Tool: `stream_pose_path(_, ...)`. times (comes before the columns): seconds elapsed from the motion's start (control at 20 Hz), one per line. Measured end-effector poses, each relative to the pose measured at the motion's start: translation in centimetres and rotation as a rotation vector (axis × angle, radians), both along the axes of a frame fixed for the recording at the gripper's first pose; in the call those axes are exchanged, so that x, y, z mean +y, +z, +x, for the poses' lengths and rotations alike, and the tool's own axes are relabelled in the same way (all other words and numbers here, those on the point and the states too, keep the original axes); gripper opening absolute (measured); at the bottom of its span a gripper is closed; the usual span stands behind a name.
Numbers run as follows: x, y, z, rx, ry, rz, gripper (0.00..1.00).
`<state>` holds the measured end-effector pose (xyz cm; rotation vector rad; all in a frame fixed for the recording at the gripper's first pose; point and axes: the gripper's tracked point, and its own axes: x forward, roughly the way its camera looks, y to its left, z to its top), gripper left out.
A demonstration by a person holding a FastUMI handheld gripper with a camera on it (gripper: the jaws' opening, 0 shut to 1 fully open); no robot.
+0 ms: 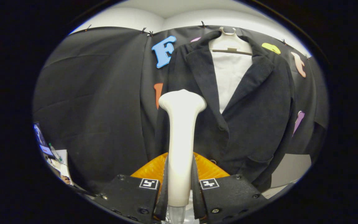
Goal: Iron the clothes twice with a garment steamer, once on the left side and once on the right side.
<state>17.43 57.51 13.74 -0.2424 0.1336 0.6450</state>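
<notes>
The tool (180, 186) is pinching the white garment steamer (181, 137), with one finger pressed on each side of its handle. The steamer stands straight up between the two fingers. Its wide, flat head is at the top, and it sits in front of the dark jacket (244, 118). I cannot tell if the head is touching the cloth or is just close to it. The jacket hangs just beyond the fingers on a white hanger (230, 42), up against the black cloth wall (92, 93) of the booth. The jacket is open at the neck, and a white shirt (230, 77) shows between its two collar flaps. The steamer head is by the side of the jacket that is nearer the bare stretch of black wall. Behind the handle, low down, there is an orange ribbed thing (210, 169) peeking out on both sides. Far off to the side, near the bottom of the wall, a small screen (41, 138) glows, with some papers (61, 161) lying next to it.
</notes>
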Motion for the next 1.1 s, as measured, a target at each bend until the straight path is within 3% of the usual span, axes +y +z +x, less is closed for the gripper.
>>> stream_pose_path(1.1,0.9,-8.4,3.9,0.183,-0.021,-0.120,0.35)
